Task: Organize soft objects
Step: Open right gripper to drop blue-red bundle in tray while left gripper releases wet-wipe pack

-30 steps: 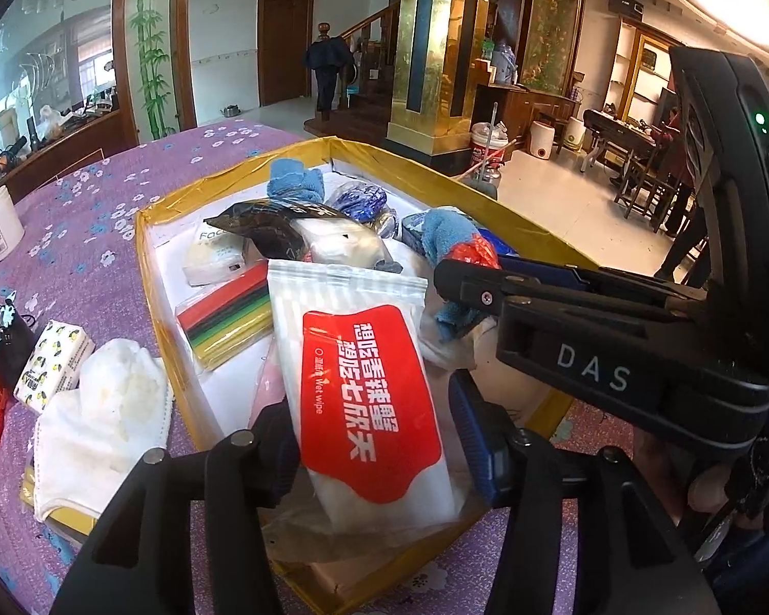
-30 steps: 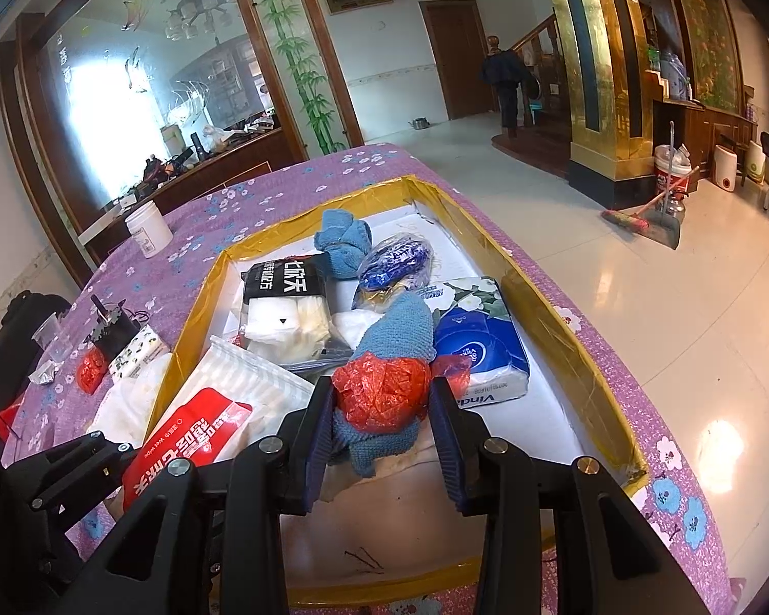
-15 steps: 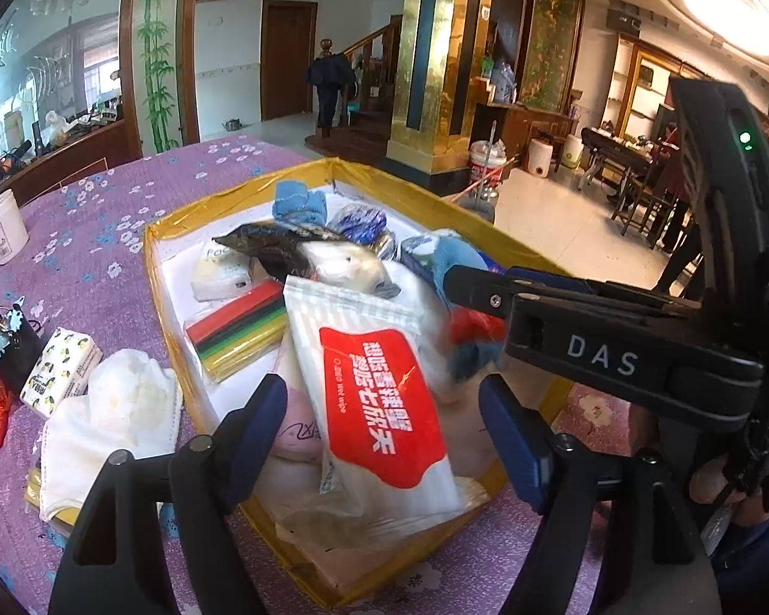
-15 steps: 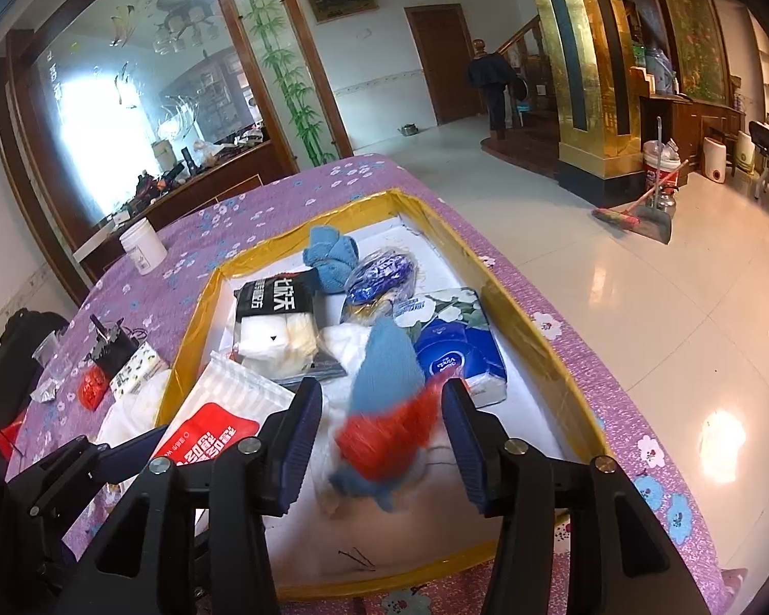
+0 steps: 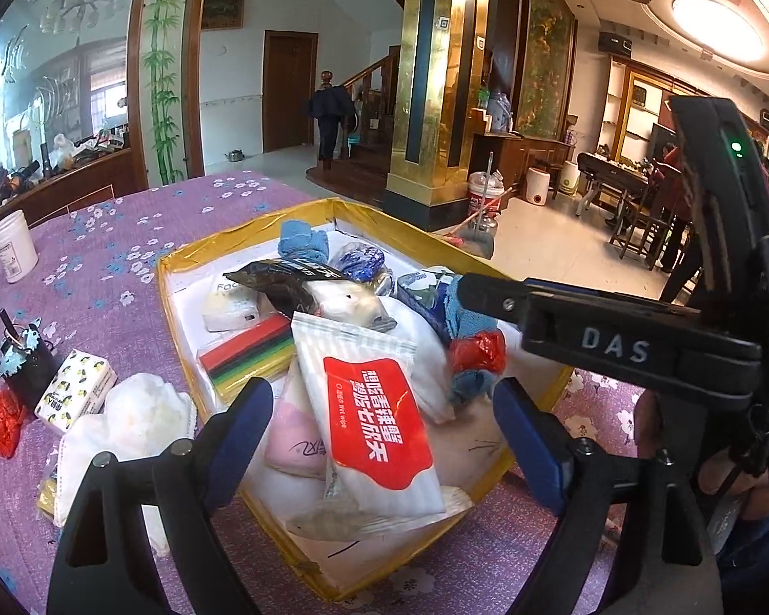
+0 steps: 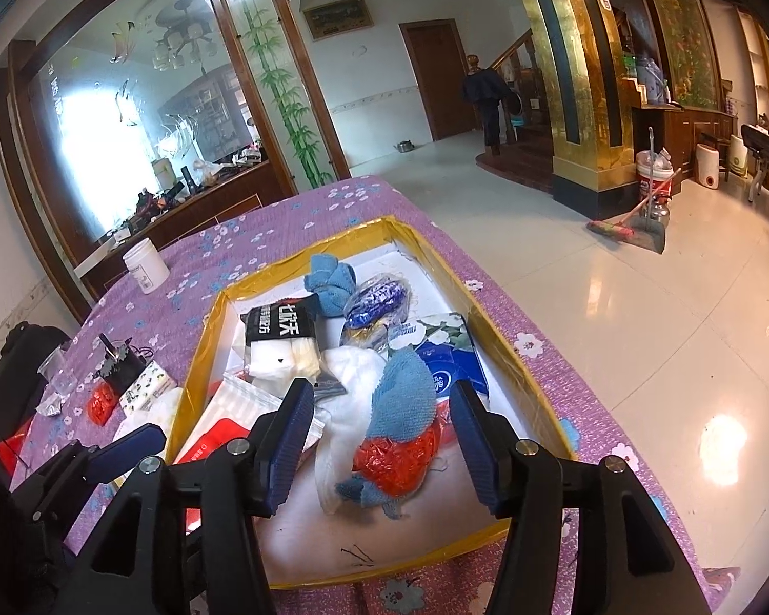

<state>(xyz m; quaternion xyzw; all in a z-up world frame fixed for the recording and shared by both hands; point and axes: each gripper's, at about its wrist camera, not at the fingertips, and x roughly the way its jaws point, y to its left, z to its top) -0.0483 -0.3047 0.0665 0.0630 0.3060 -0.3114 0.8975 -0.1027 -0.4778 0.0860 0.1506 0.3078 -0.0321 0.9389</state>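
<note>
Left gripper (image 5: 384,420) has let go of the wipes pack (image 5: 374,410); jaws opening, pack lies free in the tray (image 5: 169,277). Right gripper (image 6: 382,433) likewise opening; blue cloth (image 6: 402,400) with red bag (image 6: 400,458) dropped, seemingly untouched by either pad. Both items delivered.

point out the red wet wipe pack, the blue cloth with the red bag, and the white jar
wet wipe pack (image 5: 377,412), left wrist view, red label
blue cloth (image 6: 402,400), right wrist view, upper fold
white jar (image 6: 146,265), right wrist view, side wall
</note>
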